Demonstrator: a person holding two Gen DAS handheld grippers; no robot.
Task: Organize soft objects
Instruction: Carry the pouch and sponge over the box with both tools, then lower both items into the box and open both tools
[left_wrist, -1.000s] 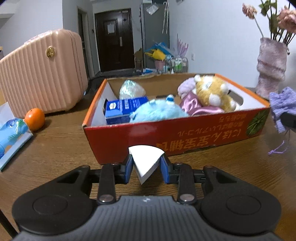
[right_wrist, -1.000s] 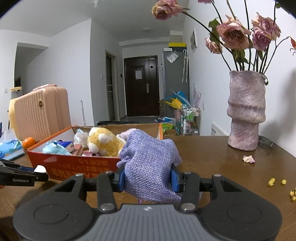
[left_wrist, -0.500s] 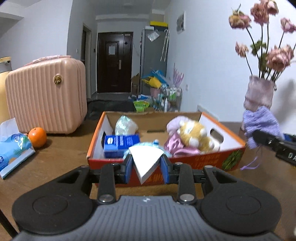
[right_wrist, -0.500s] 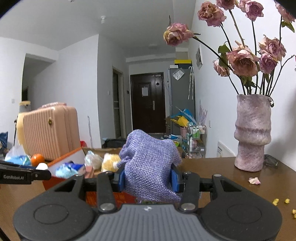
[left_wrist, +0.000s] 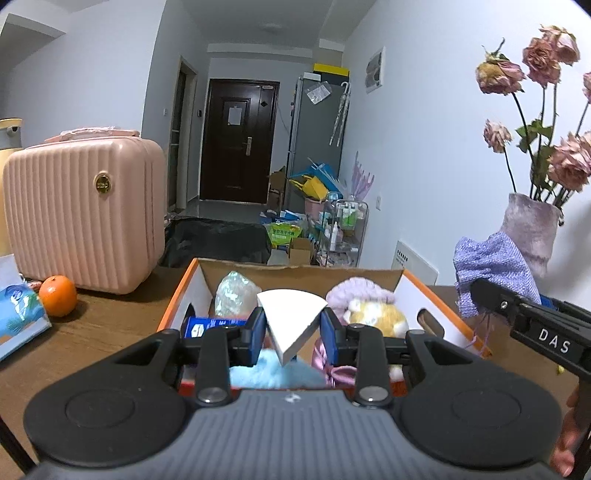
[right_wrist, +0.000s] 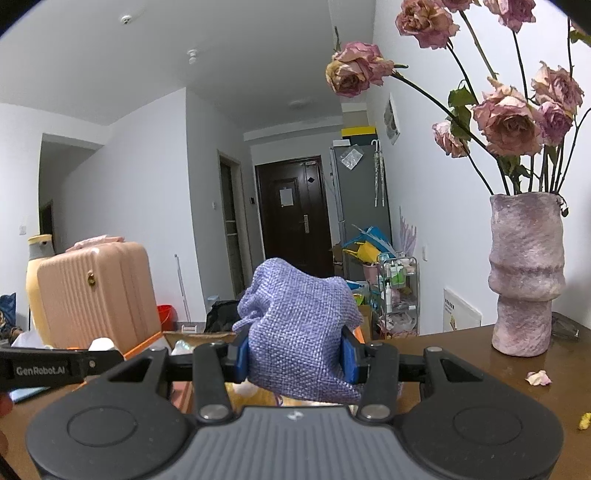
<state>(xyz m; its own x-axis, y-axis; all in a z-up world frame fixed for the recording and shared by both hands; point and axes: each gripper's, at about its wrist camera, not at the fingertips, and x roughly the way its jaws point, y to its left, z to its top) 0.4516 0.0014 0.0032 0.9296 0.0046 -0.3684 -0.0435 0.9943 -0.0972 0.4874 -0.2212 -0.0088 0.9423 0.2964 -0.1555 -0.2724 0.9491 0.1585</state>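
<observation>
My left gripper (left_wrist: 292, 328) is shut on a white wedge-shaped sponge (left_wrist: 291, 317) and holds it over the orange cardboard box (left_wrist: 173, 295). The box holds a yellow plush toy (left_wrist: 380, 317), a light blue plush (left_wrist: 273, 373), pink cloth (left_wrist: 354, 293), a blue carton (left_wrist: 207, 325) and a clear bag (left_wrist: 234, 295). My right gripper (right_wrist: 297, 354) is shut on a purple woven pouch (right_wrist: 299, 332), raised above the box's right side; the pouch also shows in the left wrist view (left_wrist: 495, 266). The left gripper's arm (right_wrist: 55, 369) shows at the left of the right wrist view.
A pink suitcase (left_wrist: 81, 210) stands at the back left of the wooden table (left_wrist: 92, 332), with an orange (left_wrist: 58, 295) and a blue packet (left_wrist: 18, 314) beside it. A pink vase of dried roses (right_wrist: 524, 277) stands at the right, with fallen petals (right_wrist: 537, 377) near it.
Both grippers have risen and moved forward over the box, each still holding its object. The sponge was in front of the box and is over its inside.
</observation>
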